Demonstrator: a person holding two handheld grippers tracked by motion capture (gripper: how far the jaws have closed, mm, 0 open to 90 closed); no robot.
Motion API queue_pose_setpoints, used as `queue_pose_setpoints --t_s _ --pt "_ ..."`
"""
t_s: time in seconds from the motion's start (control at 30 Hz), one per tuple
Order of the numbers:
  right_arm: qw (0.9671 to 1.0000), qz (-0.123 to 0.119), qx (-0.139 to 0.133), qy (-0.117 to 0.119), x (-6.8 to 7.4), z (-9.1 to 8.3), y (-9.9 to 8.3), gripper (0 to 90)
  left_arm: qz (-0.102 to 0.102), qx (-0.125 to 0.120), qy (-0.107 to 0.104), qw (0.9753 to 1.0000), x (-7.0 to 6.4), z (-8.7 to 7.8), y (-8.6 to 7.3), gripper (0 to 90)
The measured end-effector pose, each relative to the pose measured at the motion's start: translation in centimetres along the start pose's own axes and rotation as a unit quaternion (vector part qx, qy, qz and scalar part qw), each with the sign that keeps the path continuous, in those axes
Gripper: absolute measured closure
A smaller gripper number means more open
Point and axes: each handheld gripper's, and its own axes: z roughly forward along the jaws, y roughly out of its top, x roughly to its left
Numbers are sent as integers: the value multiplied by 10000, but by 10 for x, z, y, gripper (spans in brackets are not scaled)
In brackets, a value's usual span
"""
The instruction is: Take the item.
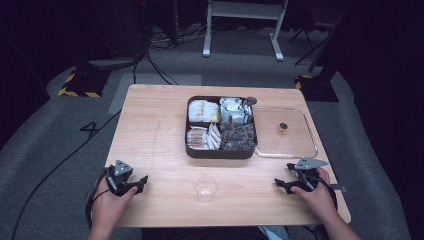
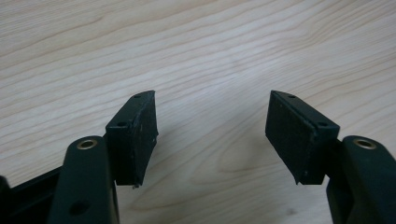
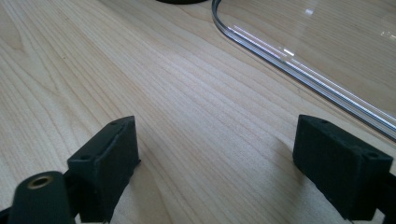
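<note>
A dark brown box [image 1: 221, 151] with four compartments of packets sits at the table's middle back. Beside it on the right lies a clear lid [image 1: 300, 145] with a small brown knob [image 1: 283, 127]; its rim [image 3: 299, 70] curves past in the right gripper view. A clear plastic cup [image 1: 206, 187] stands near the front edge. My left gripper [image 1: 141, 183] rests on the table at front left, open with bare wood between its pads [image 2: 135, 130]. My right gripper [image 1: 280, 184] rests at front right, open and empty, just short of the lid.
The wooden table [image 1: 150, 125] stands on grey carpet. Cables [image 1: 150, 60] and a white frame's legs [image 1: 240, 30] lie beyond its far edge. Black stands with yellow-striped bases [image 1: 82, 82] flank the back corners.
</note>
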Motion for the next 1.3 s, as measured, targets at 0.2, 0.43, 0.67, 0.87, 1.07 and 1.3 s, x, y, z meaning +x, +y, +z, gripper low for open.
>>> queue_pose_setpoints --t_s 0.2,0.43,0.67,0.87,1.07,1.3 --pt "10000 5 -3 -17 -1 0 0 147 339 7 -492 9982 -28 -13 26 376" --pt "10000 30 -15 -26 -1 0 0 154 477 45 -583 9972 -39 -17 50 373" --pt "10000 21 -18 -15 -1 0 0 154 690 -102 -747 9948 -42 -17 84 376" --pt "10000 4 -21 7 -2 0 0 161 853 -94 -939 9919 -46 -12 105 379" --pt "10000 -9 -40 16 -3 0 0 179 930 -248 -1075 9895 -51 -5 129 379" --pt "10000 -27 -40 28 -4 0 0 179 829 -488 -1279 9871 -51 4 157 391"
